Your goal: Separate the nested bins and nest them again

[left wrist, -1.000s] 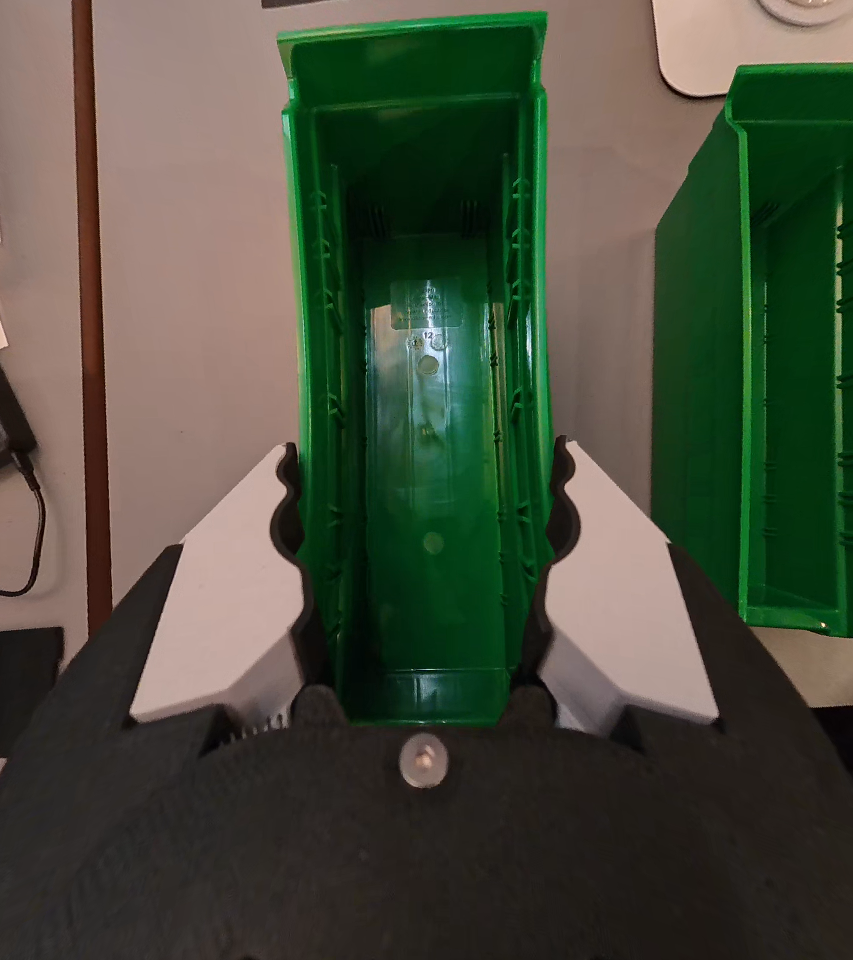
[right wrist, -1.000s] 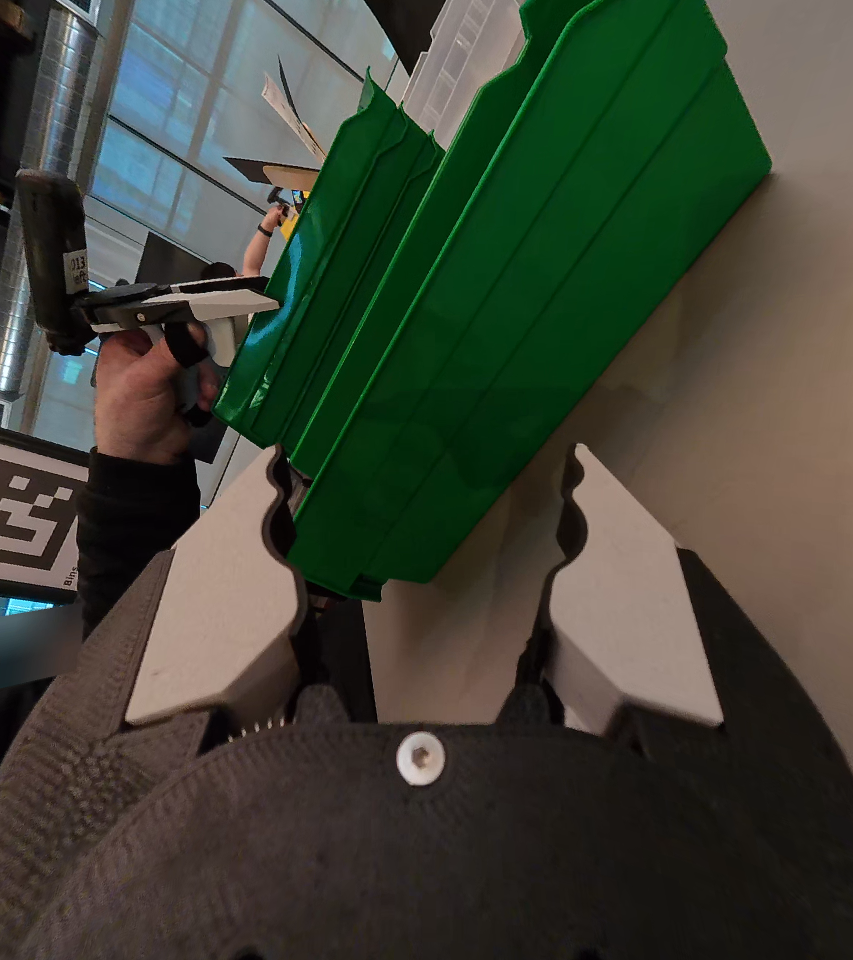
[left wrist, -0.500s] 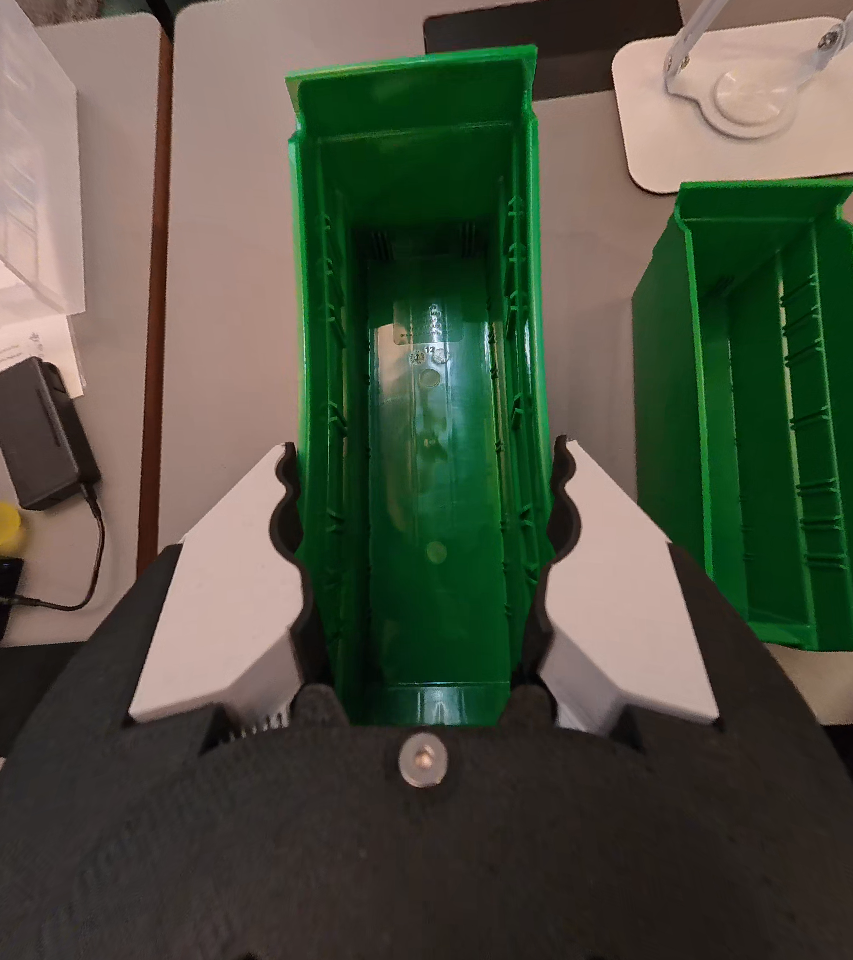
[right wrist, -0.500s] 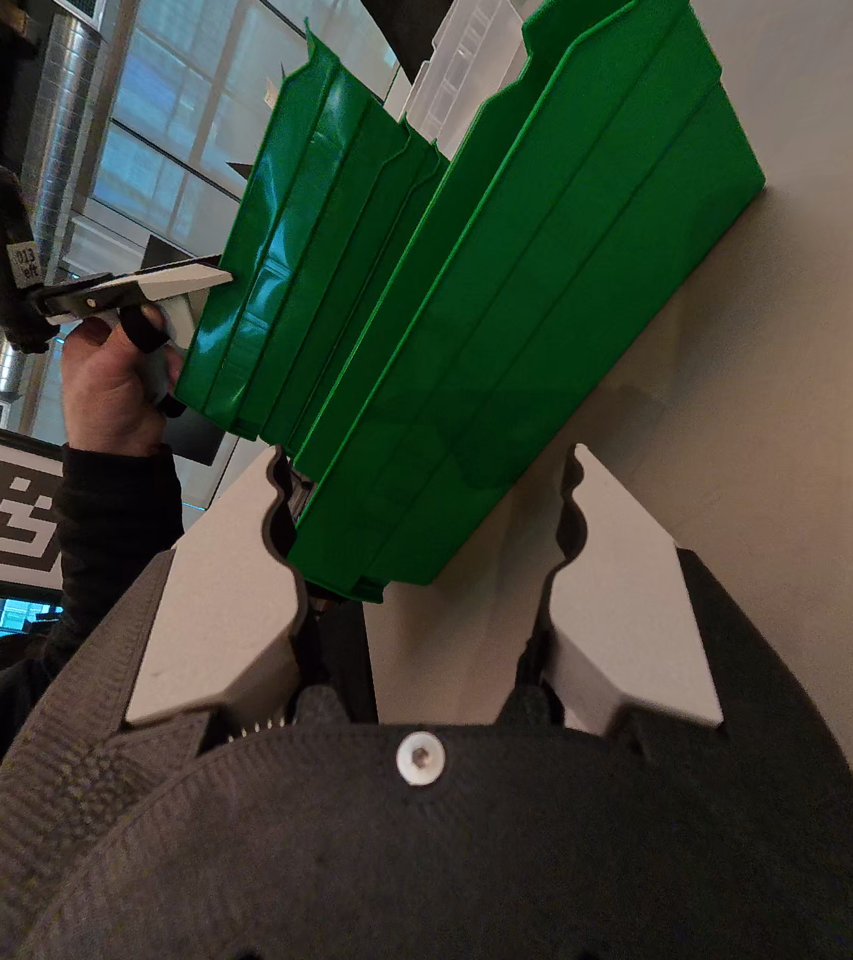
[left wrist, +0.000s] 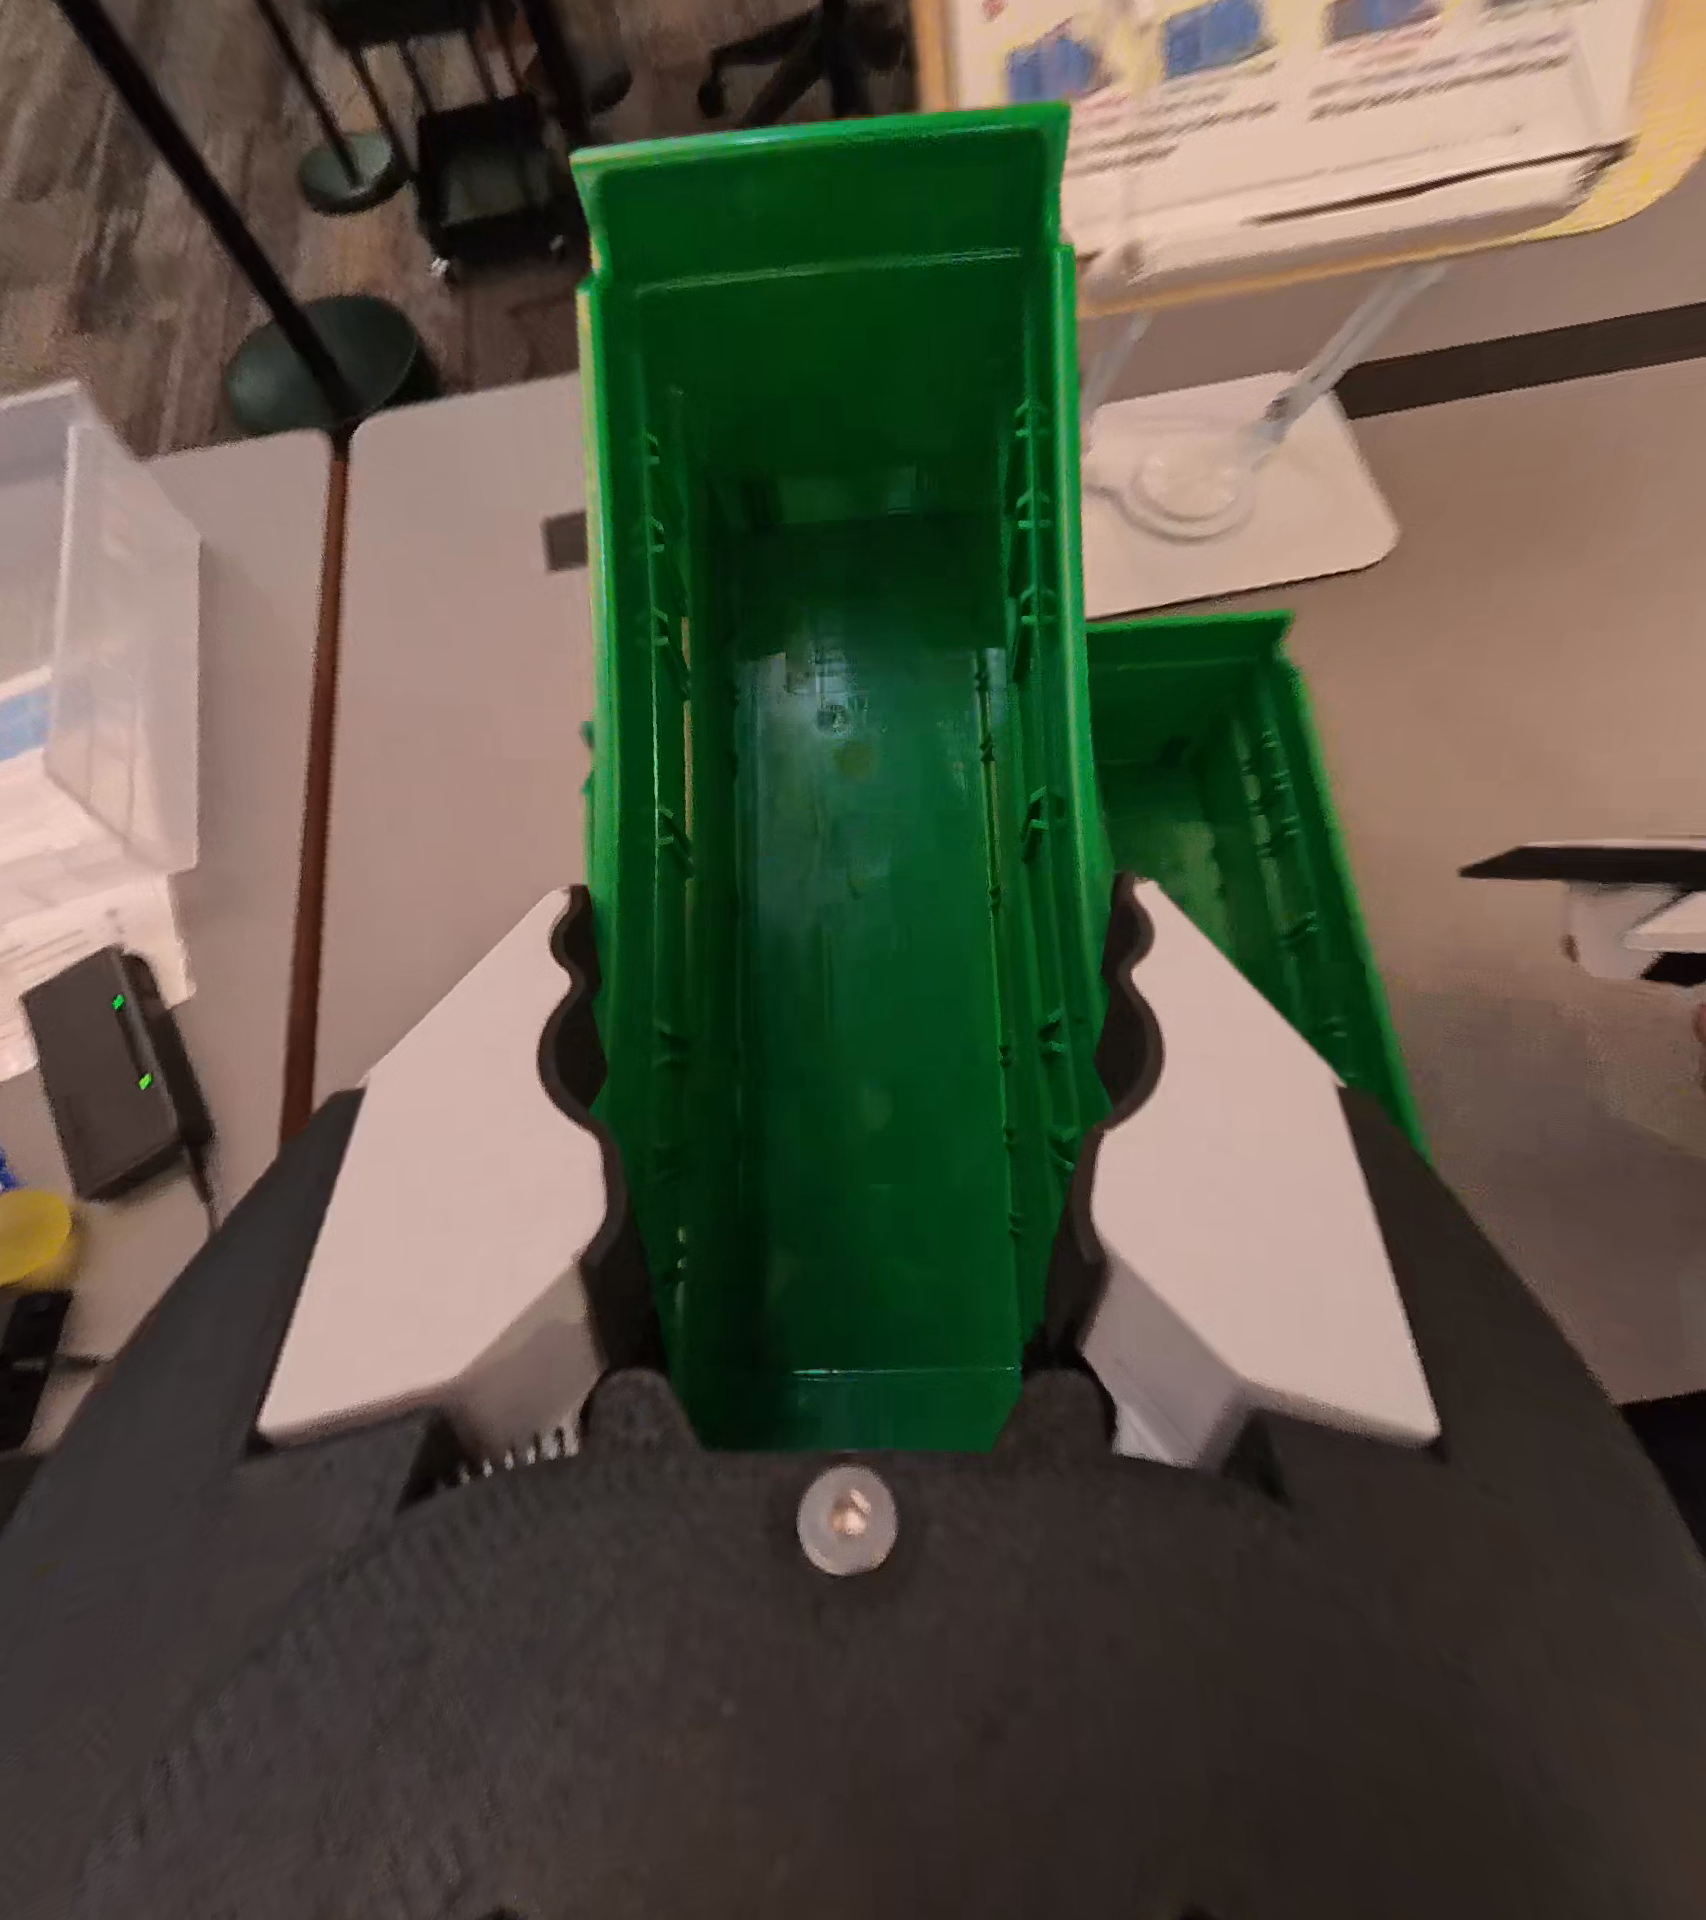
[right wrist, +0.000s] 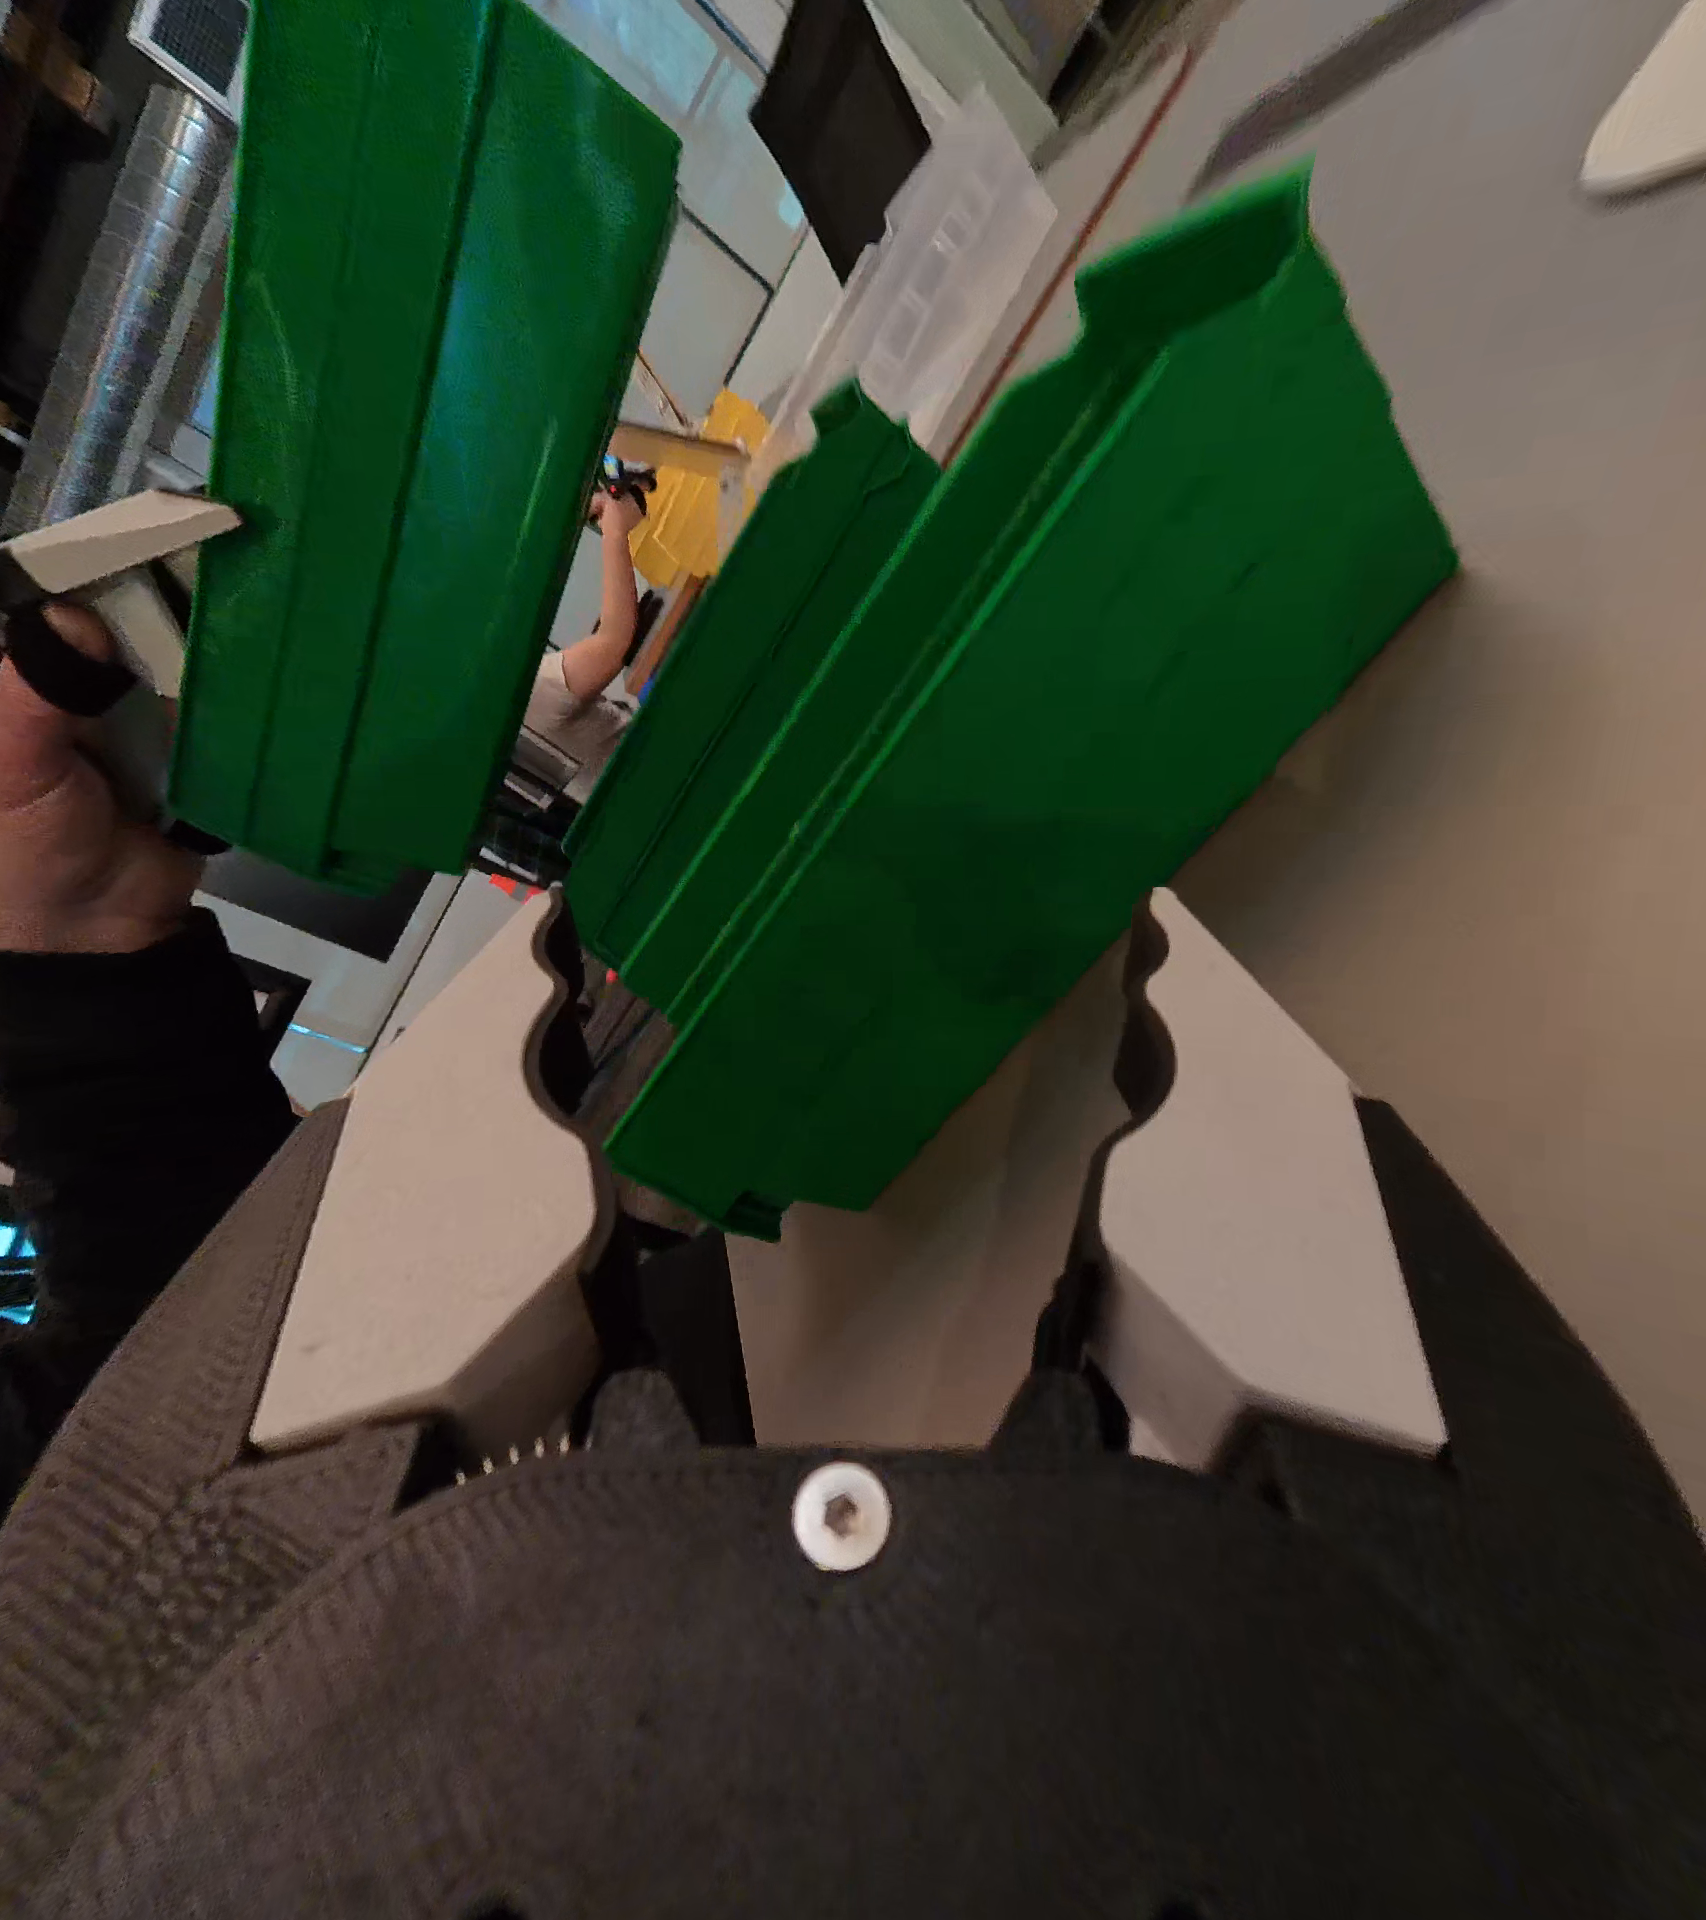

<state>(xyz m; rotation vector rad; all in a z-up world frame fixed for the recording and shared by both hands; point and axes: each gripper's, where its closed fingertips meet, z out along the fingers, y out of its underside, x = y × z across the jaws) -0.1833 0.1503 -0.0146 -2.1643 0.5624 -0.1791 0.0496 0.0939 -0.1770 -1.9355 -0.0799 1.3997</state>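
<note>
Separation is finishing: I'm holding one bin (left wrist: pixel 859 790) aloft in the clamped left hand-held gripper (left wrist: pixel 854 1049), the right hand-held gripper (right wrist: pixel 844 1049) is gaping beside the stack (right wrist: pixel 1015 748) on the surface (right wrist: pixel 1607 935), so re-nesting needs lining up.

We see a pale grey table (left wrist: pixel 454 582) with a dark brown strip (left wrist: pixel 314 831) running down it. Past it the floor (left wrist: pixel 28 208) is grey and patchy, and dark round stands (left wrist: pixel 324 358) rest there. Big windows (right wrist: pixel 714 260) and a shiny metal pipe (right wrist: pixel 137 312) show, maybe near the ceiling.
</note>
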